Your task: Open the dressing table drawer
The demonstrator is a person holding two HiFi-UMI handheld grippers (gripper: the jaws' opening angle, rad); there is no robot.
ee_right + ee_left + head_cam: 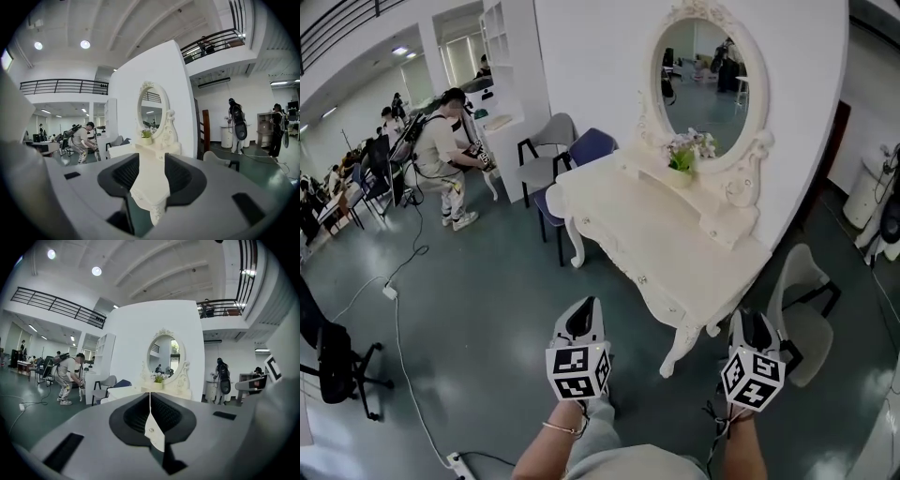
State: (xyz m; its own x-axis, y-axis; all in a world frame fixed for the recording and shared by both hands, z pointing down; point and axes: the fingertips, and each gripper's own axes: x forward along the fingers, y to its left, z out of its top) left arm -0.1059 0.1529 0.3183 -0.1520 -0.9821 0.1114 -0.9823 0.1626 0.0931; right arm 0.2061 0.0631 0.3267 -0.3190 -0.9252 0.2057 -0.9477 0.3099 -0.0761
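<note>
Dressing table [675, 234] is standing against a white wall in the head view, its drawer [623, 267] sitting flush in the table's front. The left gripper [585, 305] and right gripper [754, 319] are hovering short of the table's near end, touching nothing. In the left gripper view, the left gripper [150, 397] is pressing its jaws together on nothing, with the table [124, 391] lying ahead. In the right gripper view, the right gripper [147, 161] is holding its jaws moderately apart and empty, the table [147, 183] showing through the gap.
</note>
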